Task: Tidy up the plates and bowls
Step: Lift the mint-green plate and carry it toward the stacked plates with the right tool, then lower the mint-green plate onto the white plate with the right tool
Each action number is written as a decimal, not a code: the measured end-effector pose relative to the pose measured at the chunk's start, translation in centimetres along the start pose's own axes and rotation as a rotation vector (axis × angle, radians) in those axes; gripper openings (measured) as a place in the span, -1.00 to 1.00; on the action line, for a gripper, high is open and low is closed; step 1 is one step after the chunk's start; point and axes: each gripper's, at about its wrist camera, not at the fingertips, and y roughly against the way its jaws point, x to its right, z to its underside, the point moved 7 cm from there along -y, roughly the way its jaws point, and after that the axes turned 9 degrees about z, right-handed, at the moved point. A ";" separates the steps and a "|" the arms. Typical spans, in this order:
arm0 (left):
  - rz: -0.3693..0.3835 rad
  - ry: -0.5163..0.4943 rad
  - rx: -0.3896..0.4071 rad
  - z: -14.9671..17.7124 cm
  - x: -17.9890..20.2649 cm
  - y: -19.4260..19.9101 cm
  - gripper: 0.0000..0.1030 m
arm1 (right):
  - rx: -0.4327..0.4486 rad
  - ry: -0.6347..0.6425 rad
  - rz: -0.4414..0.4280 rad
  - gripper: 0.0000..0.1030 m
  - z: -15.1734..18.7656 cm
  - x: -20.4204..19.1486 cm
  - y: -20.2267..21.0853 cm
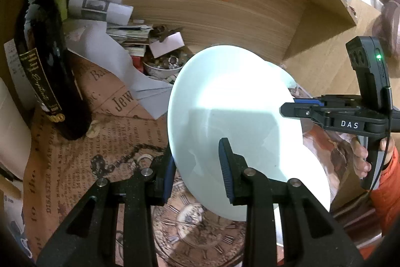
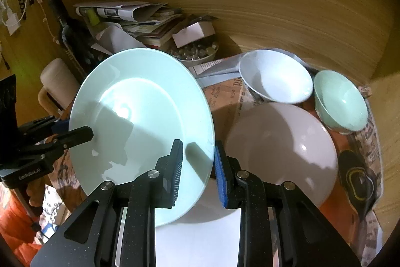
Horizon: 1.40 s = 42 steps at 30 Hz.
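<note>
A pale green plate point(image 1: 232, 116) point(image 2: 140, 121) is held tilted above the table by both grippers. My left gripper point(image 1: 198, 174) grips its near rim in the left wrist view and shows at the plate's left edge in the right wrist view point(image 2: 75, 133). My right gripper point(image 2: 198, 172) straddles the plate's right rim, jaws wider than the rim; it shows at the plate's right edge in the left wrist view point(image 1: 292, 106). A white plate point(image 2: 282, 152), a white bowl point(image 2: 277, 79) and a green bowl point(image 2: 342, 101) sit on the table at the right.
A dark wine bottle point(image 1: 47, 66) stands at the left. A heap of papers and books point(image 1: 112, 24) and a small dish of trinkets point(image 1: 162, 66) lie at the back. A wooden wall point(image 2: 275, 4) closes the back and right. Printed paper point(image 1: 75, 142) covers the table.
</note>
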 end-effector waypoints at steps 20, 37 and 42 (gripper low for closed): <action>0.024 -0.048 -0.047 3.1 4.9 0.2 -0.38 | 0.013 -0.064 0.028 -0.56 6.0 2.2 3.1; 0.005 -0.092 -0.120 6.1 7.4 -2.1 -0.38 | -0.015 -0.121 0.018 -0.56 9.7 3.9 3.2; 0.001 -0.089 -0.140 6.8 7.2 -2.7 -0.38 | -0.027 -0.120 0.019 -0.56 10.5 3.8 2.9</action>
